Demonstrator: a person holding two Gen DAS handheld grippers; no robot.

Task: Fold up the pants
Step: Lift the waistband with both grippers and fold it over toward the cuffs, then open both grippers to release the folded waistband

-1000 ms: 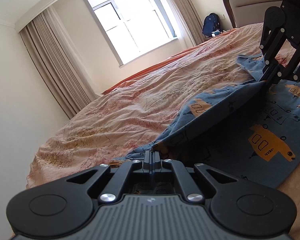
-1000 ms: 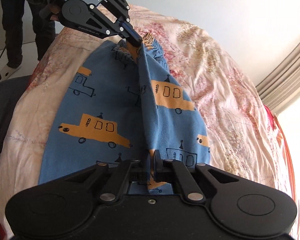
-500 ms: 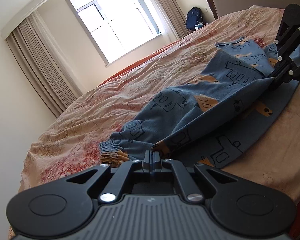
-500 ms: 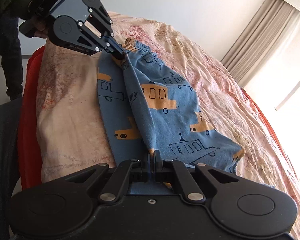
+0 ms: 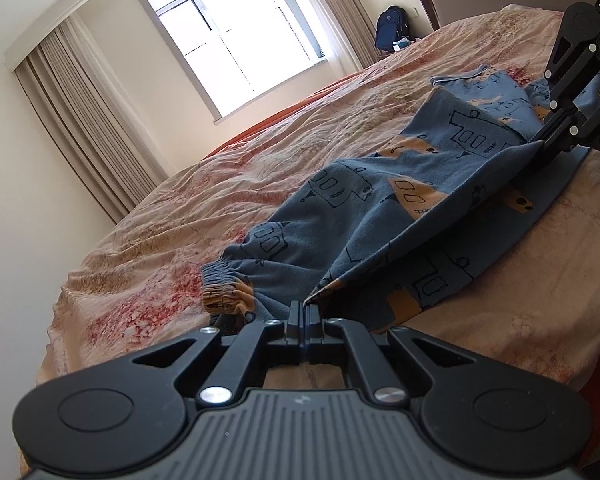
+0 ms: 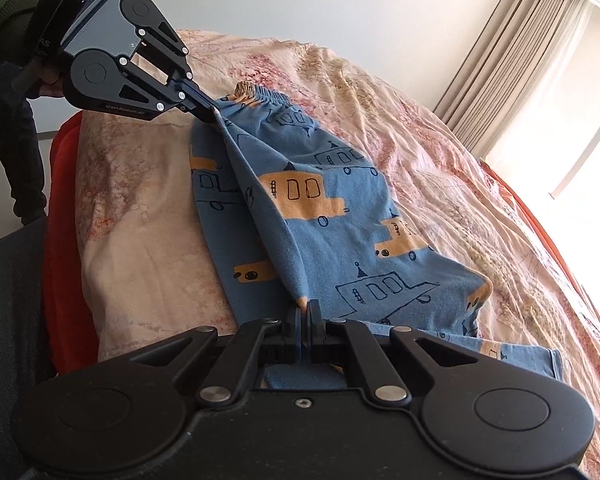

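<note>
Pants (image 6: 332,216) stretched taut between downward-tilted left gripper (image 5: 304,310) and right gripper (image 6: 305,306), both clamped on fabric

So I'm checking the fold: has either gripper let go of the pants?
No, the left gripper and right gripper are each shut on an edge of the pants.

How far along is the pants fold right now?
Early stage. Done: the blue pants lie lengthwise on the bed, one leg brought over the other. In hand: the left tongs pinch the fabric near the elastic waistband, the right tongs pinch the other end, and the raised edge between them is not yet laid flat. Left: lay it down, release, then fold end to end.
</note>
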